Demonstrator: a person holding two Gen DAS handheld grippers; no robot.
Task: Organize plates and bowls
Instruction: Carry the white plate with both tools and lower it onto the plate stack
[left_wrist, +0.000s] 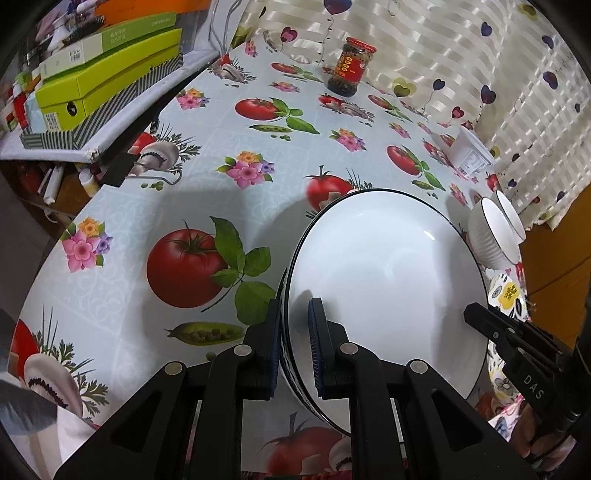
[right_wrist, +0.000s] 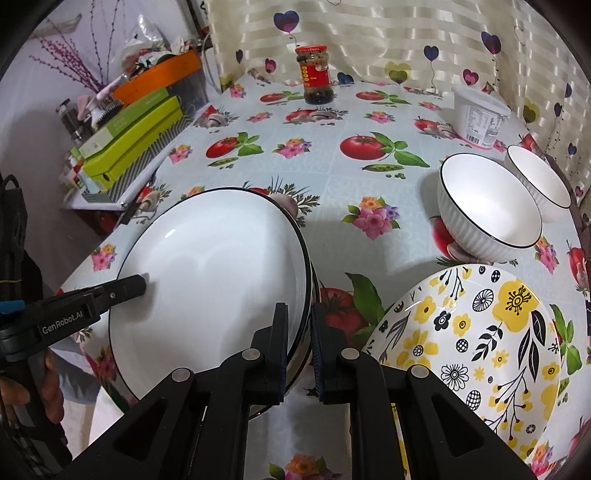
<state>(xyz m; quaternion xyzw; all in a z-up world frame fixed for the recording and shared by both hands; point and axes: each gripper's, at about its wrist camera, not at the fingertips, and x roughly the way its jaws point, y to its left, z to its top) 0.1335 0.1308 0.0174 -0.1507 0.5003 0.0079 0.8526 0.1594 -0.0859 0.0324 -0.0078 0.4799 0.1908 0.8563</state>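
Item: large white ceramic plate with a thin black rim (right_wrist: 210, 273), lifted off the desk (left_wrist: 177, 184) and tilted, held at opposite edges by both tools.

Left hand-held gripper (left_wrist: 295, 347): jaws closed on the plate's left edge, one blue-lined pad inside the well, the other outside under the rim. In the right wrist view its finger reaches onto the plate from the left.

Right hand-held gripper (right_wrist: 300, 347): jaws closed on the plate's right edge, rim pinched between the two pads. The plate lies ahead and to the left of this gripper; ahead and to the right of the left one.

Governing relation: the yellow-and-black flower-patterned plate (right_wrist: 476, 350) lies on the desk just beside the white plate, on its right, directly under the right gripper's outer side. The right hand is nearer to it; the left hand is across the full width of the white plate. A stacking move would, by judgement, carry the white plate rightward and level it.

Also present: two white ribbed bowls with black rims, the nearer (right_wrist: 487, 210) and the farther (right_wrist: 539, 177), touching or nearly so, beyond the patterned plate at the right.

Background: red-lidded glass jar (right_wrist: 314, 74); white plastic tub (right_wrist: 480, 118); stacked green boxes (right_wrist: 140, 136).
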